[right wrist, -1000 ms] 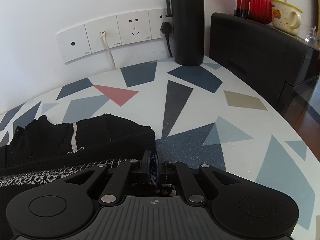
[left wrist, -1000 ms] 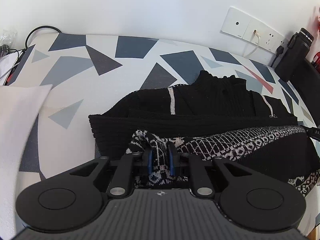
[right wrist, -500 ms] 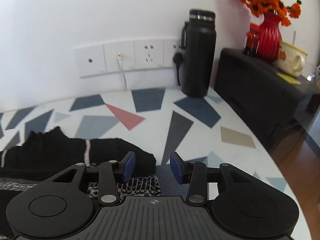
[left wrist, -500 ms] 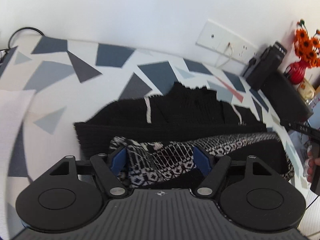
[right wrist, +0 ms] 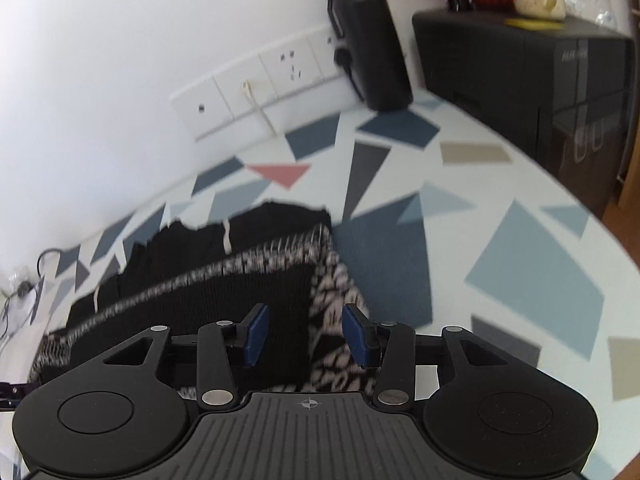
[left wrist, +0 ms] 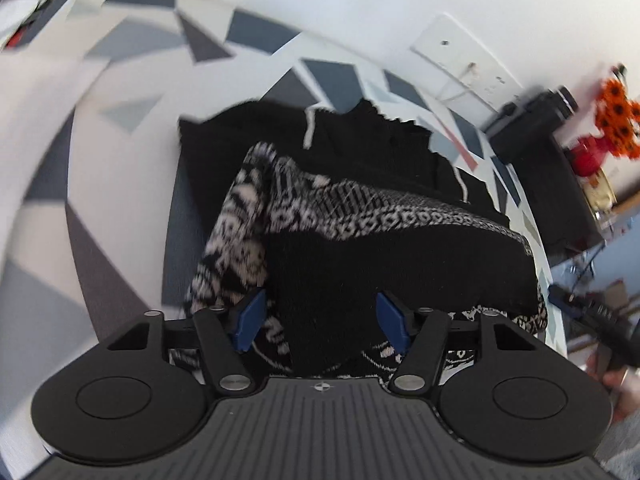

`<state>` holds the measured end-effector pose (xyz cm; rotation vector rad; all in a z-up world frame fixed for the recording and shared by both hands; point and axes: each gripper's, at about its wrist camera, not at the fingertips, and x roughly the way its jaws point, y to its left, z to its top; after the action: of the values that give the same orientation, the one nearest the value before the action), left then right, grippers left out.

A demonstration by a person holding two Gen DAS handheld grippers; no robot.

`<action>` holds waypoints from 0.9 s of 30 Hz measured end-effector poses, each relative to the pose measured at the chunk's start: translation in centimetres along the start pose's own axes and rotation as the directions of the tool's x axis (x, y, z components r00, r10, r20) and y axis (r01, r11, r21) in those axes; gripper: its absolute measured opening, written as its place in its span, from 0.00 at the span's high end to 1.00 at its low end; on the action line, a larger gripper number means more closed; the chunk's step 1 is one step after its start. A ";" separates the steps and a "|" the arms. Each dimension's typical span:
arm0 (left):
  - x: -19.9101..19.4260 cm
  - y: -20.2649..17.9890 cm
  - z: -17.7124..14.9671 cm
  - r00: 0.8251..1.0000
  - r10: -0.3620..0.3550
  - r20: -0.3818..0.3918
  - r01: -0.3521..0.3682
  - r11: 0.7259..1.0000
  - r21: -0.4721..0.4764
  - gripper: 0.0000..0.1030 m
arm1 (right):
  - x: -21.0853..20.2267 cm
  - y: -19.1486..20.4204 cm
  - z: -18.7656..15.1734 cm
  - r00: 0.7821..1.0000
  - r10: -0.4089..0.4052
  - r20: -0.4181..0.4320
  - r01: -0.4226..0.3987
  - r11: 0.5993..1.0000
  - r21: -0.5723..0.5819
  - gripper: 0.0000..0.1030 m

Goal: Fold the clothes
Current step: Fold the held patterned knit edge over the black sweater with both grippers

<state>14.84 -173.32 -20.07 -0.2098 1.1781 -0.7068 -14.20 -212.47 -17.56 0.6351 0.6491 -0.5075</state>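
Left wrist view showed the left gripper spread wide, empty, above the folded sweater on the table; the right gripper likewise. Regripping should take both layers squarely.

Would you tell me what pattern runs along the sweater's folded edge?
A black-and-white knitted geometric band on the otherwise black sweater, clearest in the left wrist view.
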 end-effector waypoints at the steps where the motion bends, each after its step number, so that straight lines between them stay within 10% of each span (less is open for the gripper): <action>1: 0.2 -0.1 -0.1 1.000 0.001 -0.004 -0.001 1.000 0.003 0.41 | 0.4 0.3 -0.3 1.000 0.011 -0.014 -0.012 1.000 -0.016 0.61; 8: 1.2 -0.6 -0.2 1.000 0.023 -0.017 -0.022 0.999 0.046 0.43 | 3.3 1.7 -1.6 0.994 -0.013 -0.104 0.002 0.994 -0.106 0.65; 10: 1.1 -0.3 -0.1 1.000 0.006 -0.026 -0.005 1.000 0.016 0.91 | 3.4 1.5 -1.5 0.994 -0.008 -0.109 -0.002 0.995 -0.098 0.71; 13: 0.7 0.0 -0.1 0.999 -0.019 -0.031 0.019 1.000 -0.019 0.90 | 3.2 1.3 -1.0 0.993 0.010 -0.118 -0.019 0.996 -0.082 0.92; 27: -3.6 -0.8 7.9 0.959 -0.148 0.242 0.175 0.980 -0.094 0.91 | 1.2 2.7 8.5 0.970 0.218 0.106 -0.220 0.975 0.006 0.93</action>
<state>20.87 -173.40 -13.74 -0.4780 0.9827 -0.7359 -8.41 -216.63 -12.08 0.6835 0.4689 -0.3378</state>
